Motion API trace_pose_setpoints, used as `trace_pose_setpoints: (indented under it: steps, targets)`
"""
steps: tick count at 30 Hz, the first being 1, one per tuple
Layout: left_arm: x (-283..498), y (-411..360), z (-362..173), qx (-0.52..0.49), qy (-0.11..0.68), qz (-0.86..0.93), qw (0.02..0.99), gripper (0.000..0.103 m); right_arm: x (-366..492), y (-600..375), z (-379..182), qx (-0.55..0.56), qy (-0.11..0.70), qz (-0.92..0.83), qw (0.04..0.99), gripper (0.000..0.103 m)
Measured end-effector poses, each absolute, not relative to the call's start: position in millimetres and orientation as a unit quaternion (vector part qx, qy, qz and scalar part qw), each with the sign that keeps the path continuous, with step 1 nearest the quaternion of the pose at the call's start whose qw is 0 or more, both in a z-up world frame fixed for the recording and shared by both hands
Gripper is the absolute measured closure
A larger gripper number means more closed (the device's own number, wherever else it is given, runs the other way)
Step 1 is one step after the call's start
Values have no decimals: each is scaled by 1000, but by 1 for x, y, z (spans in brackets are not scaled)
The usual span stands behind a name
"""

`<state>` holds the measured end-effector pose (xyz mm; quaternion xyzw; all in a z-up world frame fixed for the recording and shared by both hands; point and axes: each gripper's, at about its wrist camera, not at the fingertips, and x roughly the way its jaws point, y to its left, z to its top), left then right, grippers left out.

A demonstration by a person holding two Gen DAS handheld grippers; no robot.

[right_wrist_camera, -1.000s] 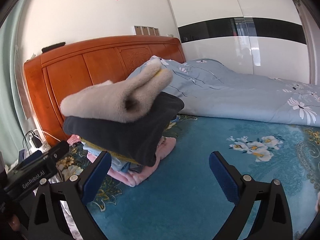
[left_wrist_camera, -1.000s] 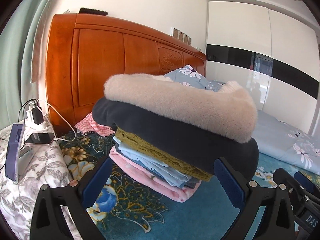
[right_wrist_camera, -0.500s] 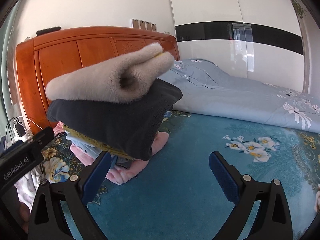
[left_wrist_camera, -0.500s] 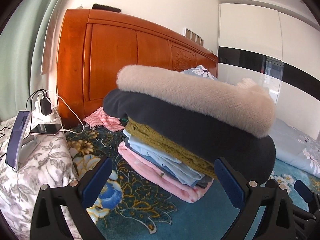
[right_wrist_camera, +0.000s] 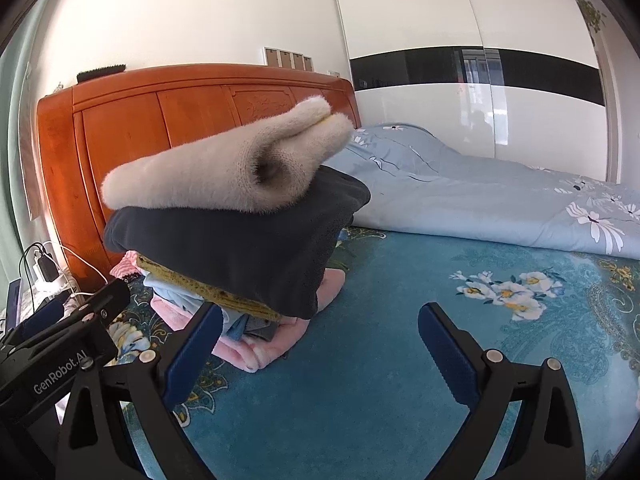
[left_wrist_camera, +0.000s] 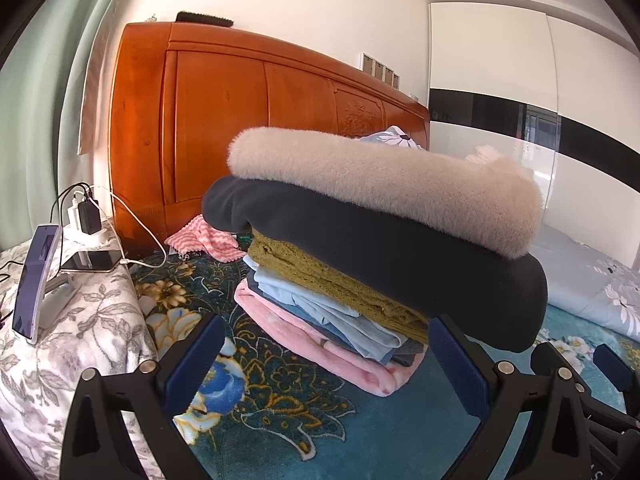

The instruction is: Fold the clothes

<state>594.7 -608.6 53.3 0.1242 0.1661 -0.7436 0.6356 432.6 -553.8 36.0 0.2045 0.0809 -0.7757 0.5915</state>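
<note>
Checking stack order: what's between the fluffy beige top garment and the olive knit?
One dark navy fleece garment, directly under the fluffy beige garment and atop the olive knit; both wrist views.

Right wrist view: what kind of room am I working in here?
A home bedroom, most likely. A carved wooden headboard stands behind a bed with a teal floral bedspread, a light blue quilt lies across it, and a stack of folded clothes sits on top.

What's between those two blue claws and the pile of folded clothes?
Nothing visible. The left gripper and right gripper both hang open in front of the stack of folded clothes, with only bedspread between.
</note>
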Motion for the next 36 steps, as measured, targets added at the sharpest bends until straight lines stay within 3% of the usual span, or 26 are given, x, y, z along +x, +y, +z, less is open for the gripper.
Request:
trace_pose_setpoints:
  steps: [36]
  targets:
    - [586, -602, 51, 123, 167, -735, 646, 0, 424, -545, 36, 215, 77, -782, 580, 4]
